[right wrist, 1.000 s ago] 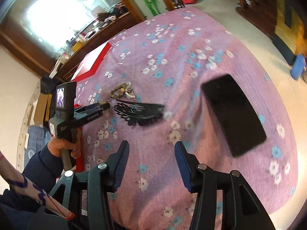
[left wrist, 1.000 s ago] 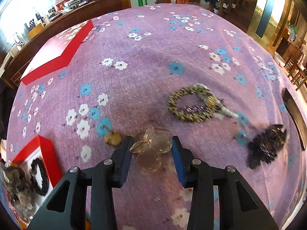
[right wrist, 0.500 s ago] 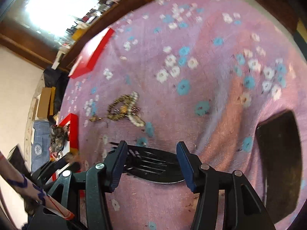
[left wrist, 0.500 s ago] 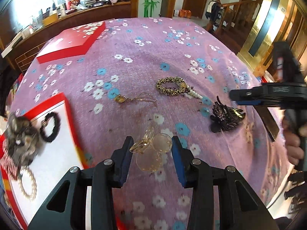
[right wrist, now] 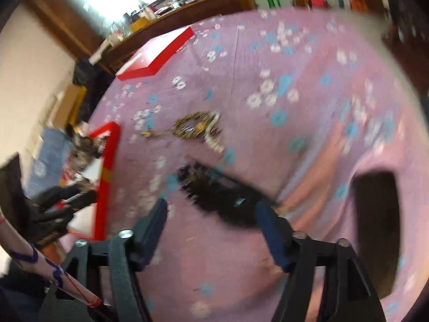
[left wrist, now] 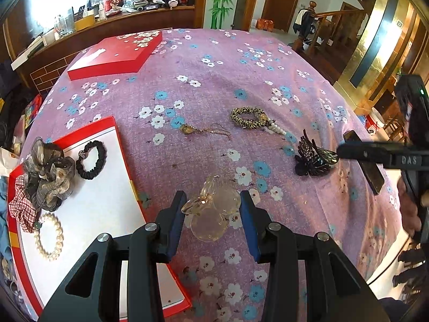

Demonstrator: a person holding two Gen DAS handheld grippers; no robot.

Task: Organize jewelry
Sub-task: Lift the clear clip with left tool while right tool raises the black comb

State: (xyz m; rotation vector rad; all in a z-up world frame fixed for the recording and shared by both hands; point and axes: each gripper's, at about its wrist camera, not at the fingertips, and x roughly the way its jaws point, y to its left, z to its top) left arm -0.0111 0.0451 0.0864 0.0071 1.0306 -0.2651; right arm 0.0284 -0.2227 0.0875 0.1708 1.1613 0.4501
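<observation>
My left gripper (left wrist: 213, 209) is shut on a clear amber hair clip (left wrist: 211, 209) and holds it above the purple flowered cloth, just right of the open red jewelry box (left wrist: 107, 201). The box holds a black scrunchie (left wrist: 91, 156), a pearl bracelet (left wrist: 49, 237) and fabric scrunchies (left wrist: 47, 171). A gold pendant necklace (left wrist: 203, 130), a leopard-print scrunchie (left wrist: 248, 118) and a black butterfly hair claw (left wrist: 313, 157) lie on the cloth. My right gripper (right wrist: 211, 214) is open, its jaws either side of the black claw (right wrist: 222, 196); that view is blurred.
The red box lid (left wrist: 118, 53) lies at the far left of the table. A black phone (right wrist: 375, 225) lies at the right edge, also in the left wrist view (left wrist: 366, 162). A wooden counter with clutter stands behind the table.
My left gripper has lifted the clear clip off the cloth and drawn back toward the red box. My right gripper has moved down to the black claw, which now sits between its jaws.
</observation>
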